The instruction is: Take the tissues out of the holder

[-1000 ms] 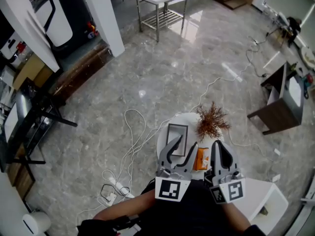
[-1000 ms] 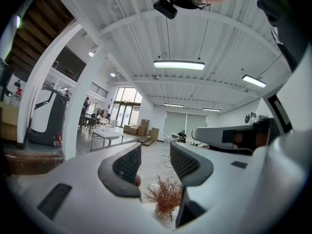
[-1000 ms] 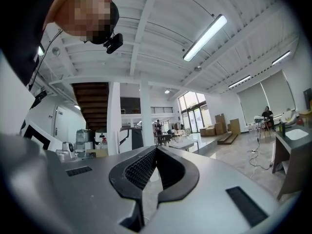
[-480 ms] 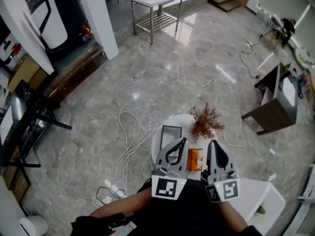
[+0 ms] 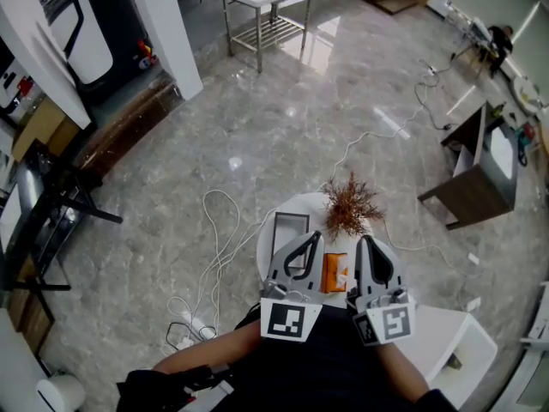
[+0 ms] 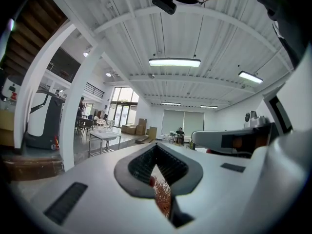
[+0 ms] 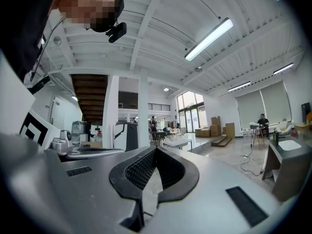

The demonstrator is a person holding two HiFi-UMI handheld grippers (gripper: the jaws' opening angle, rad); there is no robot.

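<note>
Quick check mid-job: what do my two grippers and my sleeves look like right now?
The left gripper and right gripper match: pale grey shells with black ribbed pads curving into a teardrop outline. Each carries a white cube with black square markers at its rear. The person wears a black top.

Bright, even indoor light from ceiling tube lights. Glare patches on glossy floor. Strong fisheye bend, dark corners in both gripper views, close foreground soft.
</note>
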